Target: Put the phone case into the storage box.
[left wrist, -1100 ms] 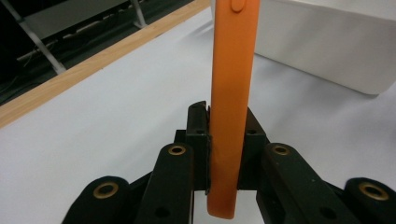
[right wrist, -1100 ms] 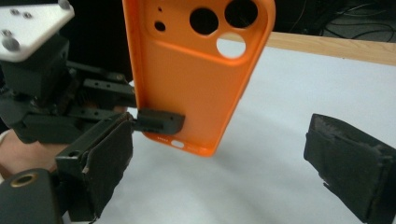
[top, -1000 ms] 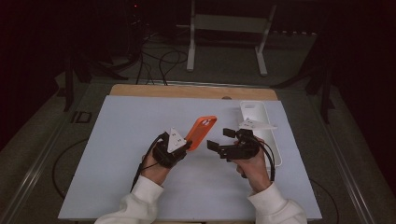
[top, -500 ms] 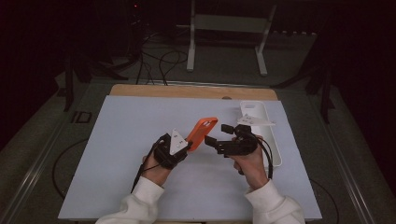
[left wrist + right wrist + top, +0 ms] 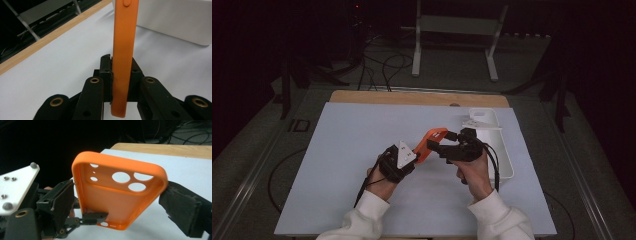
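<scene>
Your left tool [image 5: 412,152] clamps the orange phone case [image 5: 430,142]; your right tool [image 5: 443,145] straddles its far end, jaws just closing, not yet pressing.

My left gripper [image 5: 411,156] is clamped tight on the orange phone case [image 5: 429,142]; my right gripper [image 5: 443,145], jaws just closing, straddles that case's far end.

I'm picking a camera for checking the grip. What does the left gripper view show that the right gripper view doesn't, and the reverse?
Left gripper view: the orange phone case edge-on with its side button, clamped in the left claw; a white tray behind. Right gripper view: the case's hollow inside, its camera cutouts, and the right claw, jaws just closing, one pad at the case's edge. Both: case, left claw, white table.
</scene>
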`<action>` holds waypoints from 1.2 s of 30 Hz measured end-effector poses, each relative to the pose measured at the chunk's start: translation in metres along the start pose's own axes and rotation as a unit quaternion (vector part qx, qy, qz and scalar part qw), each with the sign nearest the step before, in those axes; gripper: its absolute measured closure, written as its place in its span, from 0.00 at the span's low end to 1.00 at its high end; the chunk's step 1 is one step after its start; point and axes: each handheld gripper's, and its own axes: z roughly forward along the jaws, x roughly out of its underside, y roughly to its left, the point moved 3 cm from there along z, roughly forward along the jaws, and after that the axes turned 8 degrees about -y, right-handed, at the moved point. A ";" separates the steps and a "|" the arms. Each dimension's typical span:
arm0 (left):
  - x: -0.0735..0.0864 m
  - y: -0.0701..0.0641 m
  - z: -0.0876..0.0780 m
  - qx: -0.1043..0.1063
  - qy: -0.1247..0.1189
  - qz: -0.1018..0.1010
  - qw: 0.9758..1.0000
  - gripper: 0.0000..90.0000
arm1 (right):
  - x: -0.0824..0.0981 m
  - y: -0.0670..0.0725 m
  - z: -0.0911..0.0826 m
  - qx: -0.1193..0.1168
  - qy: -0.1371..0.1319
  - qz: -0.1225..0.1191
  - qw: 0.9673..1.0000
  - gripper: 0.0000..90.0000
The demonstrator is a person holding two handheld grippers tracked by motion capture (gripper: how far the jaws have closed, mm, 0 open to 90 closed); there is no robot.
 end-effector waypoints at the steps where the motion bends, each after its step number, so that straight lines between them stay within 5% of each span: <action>1: 0.000 -0.001 0.001 -0.002 0.001 0.001 1.000 0.89 | 0.000 0.000 0.001 0.003 0.001 0.004 1.000 0.16; 10: 0.003 -0.005 0.004 -0.008 0.007 0.003 1.000 0.89 | 0.000 0.001 0.006 0.017 -0.003 0.026 1.000 0.16; 20: 0.004 -0.012 0.008 0.008 0.008 -0.005 1.000 0.88 | 0.001 0.001 0.012 0.047 -0.016 0.046 0.998 0.17; 36: 0.007 -0.011 0.011 0.030 0.013 -0.017 0.999 0.82 | 0.003 0.005 0.012 0.060 -0.010 0.026 0.998 0.18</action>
